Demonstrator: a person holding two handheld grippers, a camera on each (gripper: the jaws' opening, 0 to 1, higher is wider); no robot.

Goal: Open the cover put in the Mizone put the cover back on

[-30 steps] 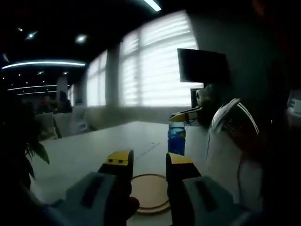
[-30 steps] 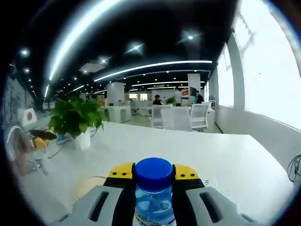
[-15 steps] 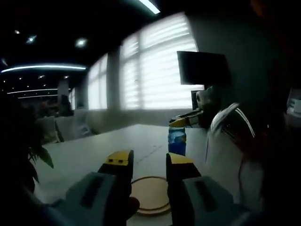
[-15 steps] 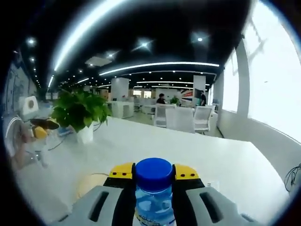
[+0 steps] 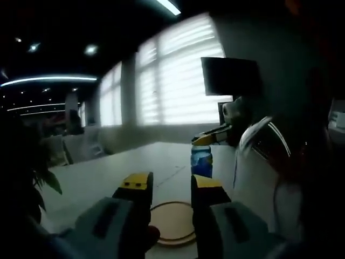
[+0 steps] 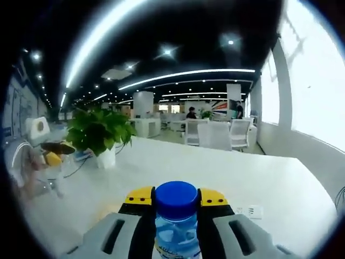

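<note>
The Mizone bottle, clear with blue drink and a blue cap, stands upright between the jaws of my right gripper, which is shut on it just under the cap. From the left gripper view the same bottle hangs above the white table at the right, with the right gripper's yellow tip at its top. My left gripper is open with nothing between its jaws. Just beyond its jaws a round wooden cover lies flat on the table.
A potted green plant stands on the long white table at the left. A socket plate is set in the tabletop at the right. White chairs line the far end. A white sleeve is at the right.
The right gripper's view has swung a little, so the plant sits further right in it. The bottle stays gripped. The left gripper's jaws have not changed.
</note>
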